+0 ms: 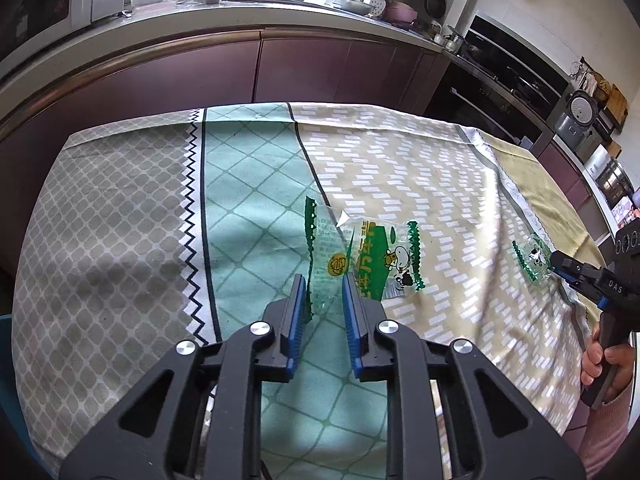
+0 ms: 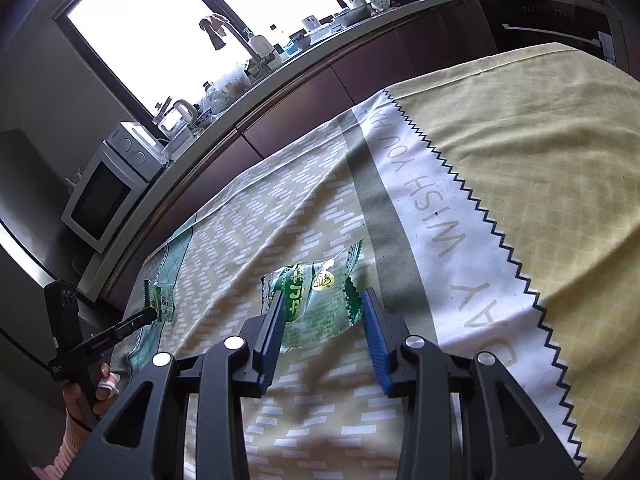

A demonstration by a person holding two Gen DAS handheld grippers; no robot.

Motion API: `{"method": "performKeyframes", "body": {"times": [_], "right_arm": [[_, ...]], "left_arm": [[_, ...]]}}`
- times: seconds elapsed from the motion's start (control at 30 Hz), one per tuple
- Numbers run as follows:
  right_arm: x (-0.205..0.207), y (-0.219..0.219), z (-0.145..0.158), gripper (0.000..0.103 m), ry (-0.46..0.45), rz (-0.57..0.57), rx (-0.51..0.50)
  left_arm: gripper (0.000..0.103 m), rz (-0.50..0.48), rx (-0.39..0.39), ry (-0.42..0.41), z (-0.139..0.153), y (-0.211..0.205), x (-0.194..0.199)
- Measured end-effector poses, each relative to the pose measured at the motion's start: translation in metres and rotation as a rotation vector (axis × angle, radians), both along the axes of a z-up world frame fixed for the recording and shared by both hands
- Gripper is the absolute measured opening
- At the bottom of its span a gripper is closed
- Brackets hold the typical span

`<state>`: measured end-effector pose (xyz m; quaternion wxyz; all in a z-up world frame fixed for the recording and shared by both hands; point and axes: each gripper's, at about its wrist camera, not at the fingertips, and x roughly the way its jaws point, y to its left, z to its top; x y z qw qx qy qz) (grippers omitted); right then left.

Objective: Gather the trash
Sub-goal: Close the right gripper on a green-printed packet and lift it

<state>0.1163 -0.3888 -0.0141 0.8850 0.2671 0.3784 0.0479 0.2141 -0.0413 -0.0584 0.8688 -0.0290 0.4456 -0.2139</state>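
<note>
Two clear plastic snack wrappers with green zigzag edges lie on the patterned tablecloth (image 1: 120,220). In the left wrist view, one wrapper (image 1: 360,256) lies just ahead of my left gripper (image 1: 323,284); the jaws are open and its near end sits between the blue pads. The second wrapper (image 1: 534,256) lies at the right, where my right gripper (image 1: 560,266) touches it. In the right wrist view, that wrapper (image 2: 316,296) lies between the open blue pads of my right gripper (image 2: 322,300). My left gripper (image 2: 150,314) shows at the left, at the first wrapper (image 2: 162,304).
A kitchen counter (image 1: 240,12) with a microwave (image 2: 104,196), kettle, bowls and utensils runs behind the table. Dark cabinets (image 1: 320,68) and an oven (image 1: 500,80) stand beyond the far table edge. The cloth is creased near the right side.
</note>
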Motion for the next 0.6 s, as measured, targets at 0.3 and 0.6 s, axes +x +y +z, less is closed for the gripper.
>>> {"method": "performKeyframes", "body": {"times": [0.3,0.6], "right_arm": [[0.001,0.006,0.001,0.013,-0.01,0.036,0.025],[-0.003,0.013,0.008,0.005,-0.046,0.072,0.048]], "left_arm": [[0.013,-0.005,-0.02,-0.006,0.002,0.002,-0.009],[0.006,-0.01,-0.065,0.001,0.006,0.01,-0.021]]}}
